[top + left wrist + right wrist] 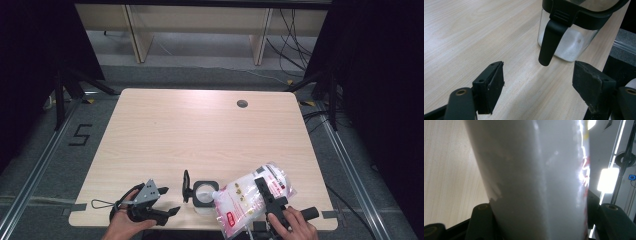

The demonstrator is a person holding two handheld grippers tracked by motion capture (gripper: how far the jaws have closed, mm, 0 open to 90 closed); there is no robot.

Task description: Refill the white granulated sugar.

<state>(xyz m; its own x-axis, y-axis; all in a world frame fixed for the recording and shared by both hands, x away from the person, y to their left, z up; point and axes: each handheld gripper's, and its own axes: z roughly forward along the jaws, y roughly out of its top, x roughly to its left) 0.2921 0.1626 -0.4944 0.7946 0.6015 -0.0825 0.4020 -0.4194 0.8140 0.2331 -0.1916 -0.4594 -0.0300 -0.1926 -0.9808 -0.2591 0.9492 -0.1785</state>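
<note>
Pale wooden surface, bag tipped over open jar.
Right gripper clamping bag; left gripper wide, empty; spill likely if spout, seemingly off-centre, drifts.

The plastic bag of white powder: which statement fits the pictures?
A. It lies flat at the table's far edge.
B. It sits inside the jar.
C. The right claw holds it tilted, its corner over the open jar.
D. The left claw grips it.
C: the right claw clamps the bag, its corner over the open jar.

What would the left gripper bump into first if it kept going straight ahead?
Probably the clear jar of white powder: the open left gripper points at its hanging black handle, with bare table between. How far away it sits is hard to tell.
</note>
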